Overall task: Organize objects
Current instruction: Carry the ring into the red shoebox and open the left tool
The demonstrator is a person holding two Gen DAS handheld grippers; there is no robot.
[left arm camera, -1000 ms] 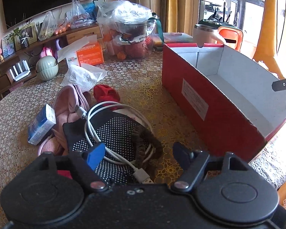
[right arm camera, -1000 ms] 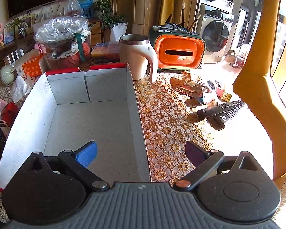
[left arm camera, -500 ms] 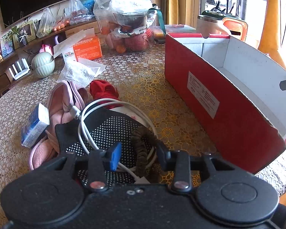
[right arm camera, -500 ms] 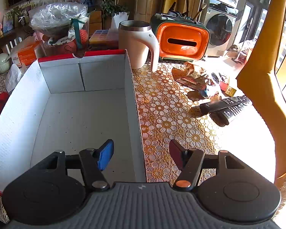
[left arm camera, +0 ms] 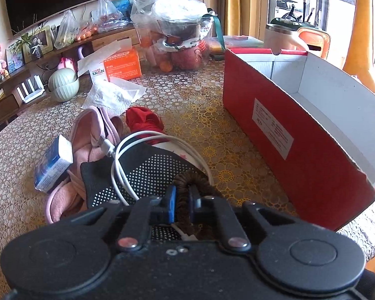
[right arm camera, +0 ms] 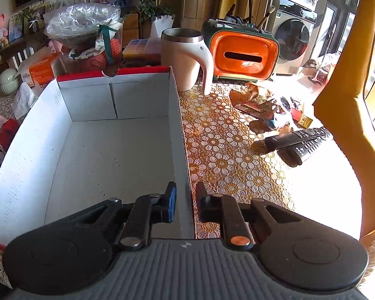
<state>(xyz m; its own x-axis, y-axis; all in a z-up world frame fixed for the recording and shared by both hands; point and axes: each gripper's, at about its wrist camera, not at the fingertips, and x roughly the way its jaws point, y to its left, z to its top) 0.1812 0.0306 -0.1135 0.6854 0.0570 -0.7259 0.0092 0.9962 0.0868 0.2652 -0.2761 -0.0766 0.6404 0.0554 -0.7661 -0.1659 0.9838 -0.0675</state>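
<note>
– Though empty, still worth handling with care? Asking about the red box (left arm camera: 300, 155) on the worktop (left arm camera: 200, 95).

– Light, stiff card, open on top. Likely to flex along a long wall if hoisted by one edge, so better steadied or slid than lifted. Right tool (right arm camera: 186, 200) closing, with the box's near right wall between the pads, pinching thin card by the look of it.

– And left of the box?

– Soft heap, near its red long side. Largest down:
  - Black dotted fabric piece (left arm camera: 147, 172): limp and light. Take a bunched fold.
  - Pink cloth (left arm camera: 90, 135), further left: floppy. Same approach.
  - Red cloth (left arm camera: 143, 121), behind the black piece: soft and crumpled.
  - White cable (left arm camera: 117, 172), coiled on the black piece: springy, apt to drag along. Take across the coil.
  - Small blue carton (left arm camera: 53, 165), furthest from the box: rigid. Take across its narrow faces.
  - Brown spiral hair tie (left arm camera: 192, 178), nearest the box: stretchy, grippy, next to weightless.

– Left tool (left arm camera: 182, 195)?

– Closing, already nipping the hair tie's loop between the pads. Probably snags the cable on the way up.

– Counts?

– One box. One black piece, one pink cloth as far as can be told, one red cloth, one cable, one carton, one hair tie. Right of the box, two remotes (right arm camera: 305, 140). Past its far right corner, one mug (right arm camera: 182, 60).
</note>
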